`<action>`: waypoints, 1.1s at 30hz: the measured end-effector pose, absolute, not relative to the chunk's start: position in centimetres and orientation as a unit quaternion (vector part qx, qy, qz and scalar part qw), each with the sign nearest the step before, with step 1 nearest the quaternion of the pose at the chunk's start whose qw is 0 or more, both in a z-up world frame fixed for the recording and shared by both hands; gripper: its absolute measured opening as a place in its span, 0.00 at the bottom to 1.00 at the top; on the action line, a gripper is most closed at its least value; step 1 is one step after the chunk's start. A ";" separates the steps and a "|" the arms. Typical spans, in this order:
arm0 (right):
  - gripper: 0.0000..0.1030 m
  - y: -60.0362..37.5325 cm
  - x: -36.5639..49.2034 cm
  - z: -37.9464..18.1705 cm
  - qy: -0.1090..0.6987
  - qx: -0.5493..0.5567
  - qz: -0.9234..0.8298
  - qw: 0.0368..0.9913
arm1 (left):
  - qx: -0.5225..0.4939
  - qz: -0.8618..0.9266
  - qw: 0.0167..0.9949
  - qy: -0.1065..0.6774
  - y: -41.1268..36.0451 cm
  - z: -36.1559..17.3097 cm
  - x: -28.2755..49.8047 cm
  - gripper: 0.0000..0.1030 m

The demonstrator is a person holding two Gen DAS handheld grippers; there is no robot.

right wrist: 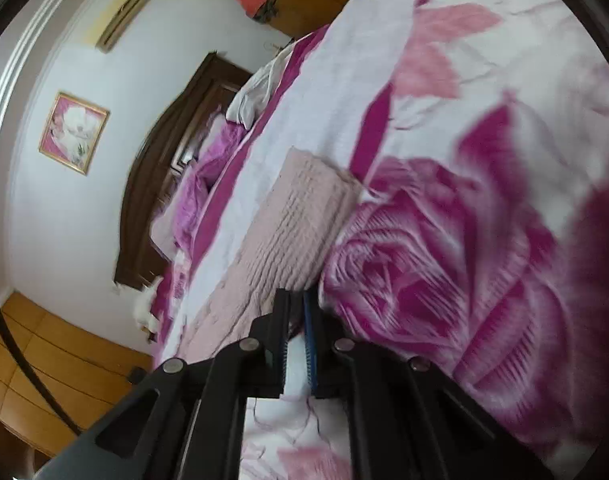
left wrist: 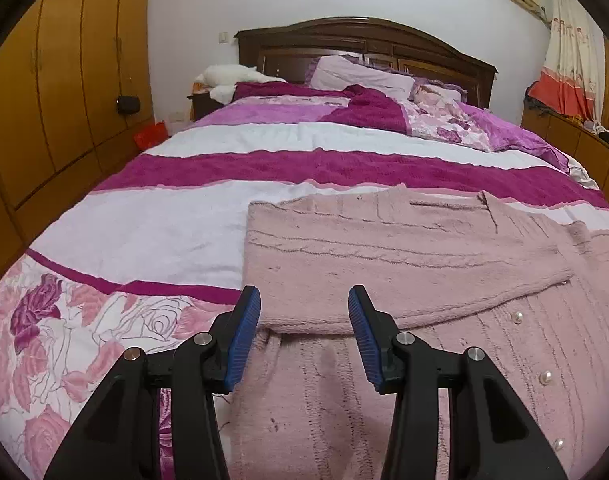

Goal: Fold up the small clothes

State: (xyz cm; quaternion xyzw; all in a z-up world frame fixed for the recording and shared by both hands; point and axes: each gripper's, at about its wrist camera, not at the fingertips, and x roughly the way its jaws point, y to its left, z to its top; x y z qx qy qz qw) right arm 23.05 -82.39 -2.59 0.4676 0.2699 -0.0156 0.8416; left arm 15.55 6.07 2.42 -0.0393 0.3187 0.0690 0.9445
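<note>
Your bed (left wrist: 232, 140) fills most of the left wrist view, its cover banded in white and magenta with pink roses printed at the lower left. A dark wooden headboard (left wrist: 364, 40) stands at top centre against the white wall, with a lilac pillow (left wrist: 356, 74) just below it. An orange-brown wardrobe (left wrist: 64, 80) runs down the left edge of the frame. Your pink knitted cardigan (left wrist: 404, 256) lies flat on the cover in the lower right half of that view, one part folded over across the body, and pearl buttons (left wrist: 546, 378) run down its front at lower right. Your left gripper (left wrist: 304, 308), bottom centre, sits low over the cardigan's near folded edge with its blue fingers (left wrist: 244, 328) spread wide apart and holding nothing. In the tilted and blurred right wrist view, the cardigan (right wrist: 288, 232) appears at centre, meeting the tips of your right gripper (right wrist: 300, 304) at bottom centre; its fingers are nearly together, but you cannot tell whether knit is pinched between them. A framed flower picture (right wrist: 74, 132) hangs at upper left. No readable writing or brand shows anywhere.
</note>
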 end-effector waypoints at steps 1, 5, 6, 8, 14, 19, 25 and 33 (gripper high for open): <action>0.08 -82.1 22.7 -2.3 0.270 0.456 -0.020 0.848 | -0.042 0.070 0.944 0.320 6.3 2.4 15.6 0.22; 0.11 -82.6 23.7 -2.5 0.268 0.460 -0.027 0.846 | -0.049 0.066 0.943 0.324 6.4 2.3 15.5 0.22; 0.11 -82.8 24.2 -2.5 0.261 0.462 -0.030 0.847 | -0.044 0.067 0.943 0.324 6.4 2.2 15.4 0.22; 0.15 -83.3 24.7 -2.4 0.246 0.467 -0.027 0.849 | -0.032 0.069 0.944 0.320 6.2 2.3 15.1 0.22; 0.34 -83.4 24.1 -2.5 0.213 0.485 0.011 0.848 | -0.036 0.069 0.945 0.318 6.4 2.4 15.4 0.22; 0.51 -82.2 25.2 -0.9 0.218 0.456 -0.025 0.862 | -0.038 0.067 0.945 0.318 6.4 2.2 15.5 0.22; 0.56 -84.1 27.1 -1.3 0.179 0.468 -0.038 0.865 | -0.046 0.068 0.945 0.317 6.5 2.2 15.4 0.22; 0.51 -84.3 26.8 -2.0 0.145 0.483 -0.001 0.863 | -0.053 0.068 0.943 0.322 6.7 2.0 15.6 0.22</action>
